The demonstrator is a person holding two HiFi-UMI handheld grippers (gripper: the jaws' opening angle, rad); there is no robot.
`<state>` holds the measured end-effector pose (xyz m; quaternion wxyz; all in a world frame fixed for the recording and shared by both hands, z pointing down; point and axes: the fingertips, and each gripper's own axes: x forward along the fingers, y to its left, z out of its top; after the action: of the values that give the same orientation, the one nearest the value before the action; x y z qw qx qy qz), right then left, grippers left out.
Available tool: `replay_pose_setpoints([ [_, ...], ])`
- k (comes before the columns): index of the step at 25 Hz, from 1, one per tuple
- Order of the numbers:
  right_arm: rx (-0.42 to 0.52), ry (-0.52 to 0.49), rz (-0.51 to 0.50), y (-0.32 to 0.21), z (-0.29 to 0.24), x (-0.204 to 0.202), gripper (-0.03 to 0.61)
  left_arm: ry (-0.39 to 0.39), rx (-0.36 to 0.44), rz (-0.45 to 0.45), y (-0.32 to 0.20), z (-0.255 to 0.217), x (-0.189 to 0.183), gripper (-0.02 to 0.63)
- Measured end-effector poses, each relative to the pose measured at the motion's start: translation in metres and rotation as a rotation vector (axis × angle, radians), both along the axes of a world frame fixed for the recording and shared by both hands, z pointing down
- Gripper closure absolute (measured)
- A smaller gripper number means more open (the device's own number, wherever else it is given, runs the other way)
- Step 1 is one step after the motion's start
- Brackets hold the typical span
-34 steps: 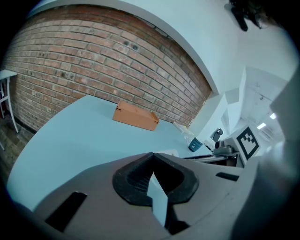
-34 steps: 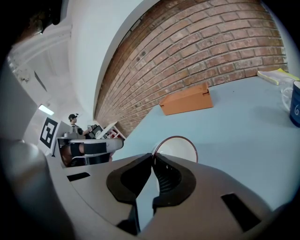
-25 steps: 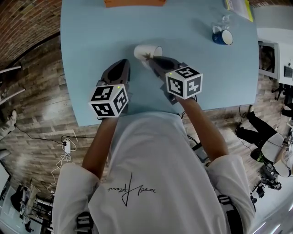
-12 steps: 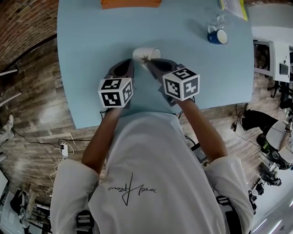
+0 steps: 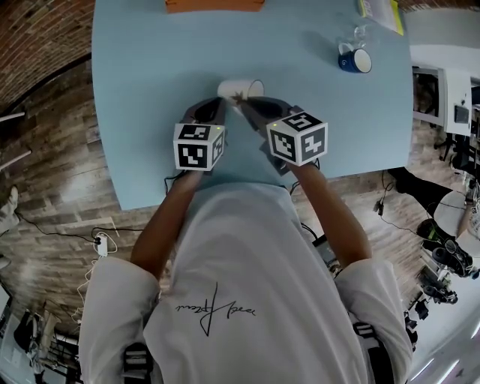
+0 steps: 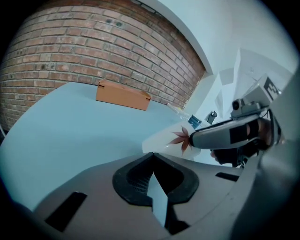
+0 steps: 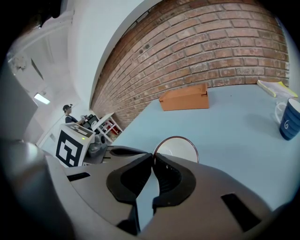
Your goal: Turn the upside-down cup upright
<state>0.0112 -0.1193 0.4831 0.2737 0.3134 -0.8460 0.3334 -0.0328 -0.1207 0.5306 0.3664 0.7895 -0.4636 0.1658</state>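
Grey and closed, the left gripper is nearest, just over the near part of the table. Its jaws meet at the tips with nothing between them, and only table shows through the slot behind. It points at the cup's closed end from just short of it, and I see no contact.

Just right of it, the right gripper is clamped on the cup. Its jaws pinch the wall at the rim, one tip inside the mouth and one outside.

The cup is white with a red leaf on its side. It lies roughly on its side near the middle of the table, mouth to the right and base to the left. Whether its lower side rests on the table or hangs just above it, I cannot tell.

By my reading the job is about half done: the cup is gripped and tipped off its rim. What is left is the rest of the turn until the mouth faces up, then setting the base down and letting go. A pinch on a thin rim may slip as the cup swings.

Far right stands a blue mug, well apart. At the far edge lies an orange box.
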Motion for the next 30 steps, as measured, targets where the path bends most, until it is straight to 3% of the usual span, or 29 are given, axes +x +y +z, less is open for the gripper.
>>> replay_pose_setpoints([
  [30, 0.063, 0.011, -0.053, -0.008, -0.009, -0.021, 0.541, 0.006, -0.042, -0.033, 0.000, 0.015, -0.010, 0.604],
])
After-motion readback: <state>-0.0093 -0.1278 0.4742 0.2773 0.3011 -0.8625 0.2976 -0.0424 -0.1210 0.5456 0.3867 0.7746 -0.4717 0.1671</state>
